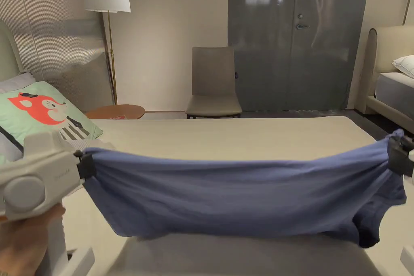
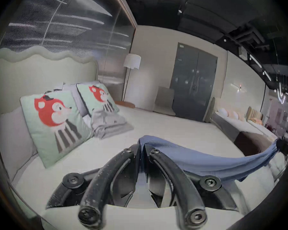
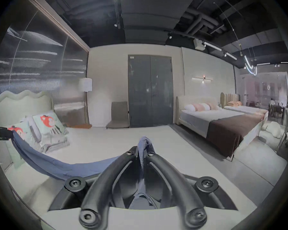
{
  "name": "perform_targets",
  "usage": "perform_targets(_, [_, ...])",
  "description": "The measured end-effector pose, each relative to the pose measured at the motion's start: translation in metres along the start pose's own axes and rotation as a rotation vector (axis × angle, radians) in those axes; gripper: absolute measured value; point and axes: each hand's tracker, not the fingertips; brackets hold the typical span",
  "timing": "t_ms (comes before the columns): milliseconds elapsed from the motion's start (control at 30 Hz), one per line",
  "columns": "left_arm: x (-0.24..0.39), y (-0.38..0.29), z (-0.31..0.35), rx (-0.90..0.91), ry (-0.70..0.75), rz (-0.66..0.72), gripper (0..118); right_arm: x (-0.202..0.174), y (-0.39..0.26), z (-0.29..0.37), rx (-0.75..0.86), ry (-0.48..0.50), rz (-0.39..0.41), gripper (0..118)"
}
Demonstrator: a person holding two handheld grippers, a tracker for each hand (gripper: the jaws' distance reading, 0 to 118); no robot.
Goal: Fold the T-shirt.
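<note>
Blue T-shirt (image 1: 234, 196) up in the air, strung wide above the bed (image 1: 226, 137), clear of the mattress. Left gripper (image 1: 87, 164) clamped tight on one end of the cloth, seen close in the left gripper view with both jaws pressed onto a bunched fold (image 2: 142, 144). Right gripper (image 1: 398, 155) pinched just as firmly on the far end, fabric poking up between its jaws in the right gripper view (image 3: 144, 144). Top edge pulled into a long, gently sagging line; lower part hung loose, a darker bunch drooping at the right side. Looked doubled over already, though hard to say how many layers. No flat, squared packet yet. By the look of it, roughly mid-task: cloth gathered and stretched, but laying down, smoothing and further folds left to do. Fox pillow (image 1: 44, 113) and a grey folded pile (image 2: 110, 122) off to the left, well apart from the shirt.
</note>
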Motion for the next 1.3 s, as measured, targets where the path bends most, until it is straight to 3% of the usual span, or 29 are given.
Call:
perform_targets(133, [-0.015, -0.06, 0.037, -0.087, 0.022, -0.076, 5, 0.009, -0.048, 0.048, -0.083, 0.005, -0.016, 6])
perform_targets(233, [-0.031, -0.105, 0.062, -0.146, 0.016, -0.07, 4, 0.016, -0.082, 0.082, -0.171, 0.027, -0.021, 6])
perform_targets(467, [-0.067, -0.195, 0.104, -0.363, 0.036, -0.068, 4, 0.035, -0.159, 0.144, -0.388, 0.026, 0.054, 6])
perform_targets(533, [-0.074, -0.213, 0.11, -0.413, 0.031, -0.053, 4, 0.039, -0.175, 0.151, -0.442, 0.02, 0.03, 6])
perform_targets(700, [-0.083, -0.244, 0.112, -0.523, 0.039, -0.103, 4, 0.047, -0.212, 0.154, -0.554, 0.001, 0.043, 6])
perform_targets(867, [-0.095, -0.26, 0.105, -0.588, 0.086, -0.08, 4, 0.056, -0.24, 0.152, -0.64, -0.019, -0.006, 6])
perform_targets(1100, [-0.105, -0.266, 0.111, -0.593, 0.171, -0.114, 4, 0.056, -0.256, 0.154, -0.661, -0.052, 0.004, 8])
perform_targets(1133, [-0.109, -0.263, 0.115, -0.571, 0.16, -0.084, 5, 0.056, -0.254, 0.156, -0.653, -0.06, 0.0, 18])
perform_targets(1167, [-0.111, -0.258, 0.12, -0.54, 0.136, -0.032, 20, 0.054, -0.25, 0.157, -0.643, -0.086, 0.015, 48])
perform_targets(1233, [-0.112, -0.247, 0.129, -0.473, 0.088, 0.006, 61, 0.054, -0.239, 0.164, -0.554, -0.093, 0.042, 97])
perform_targets(1267, [-0.107, -0.242, 0.135, -0.43, 0.071, -0.002, 75, 0.053, -0.231, 0.168, -0.493, -0.087, 0.033, 105])
perform_targets(1300, [-0.102, -0.235, 0.14, -0.382, 0.05, -0.02, 75, 0.051, -0.22, 0.173, -0.424, -0.079, 0.023, 103])
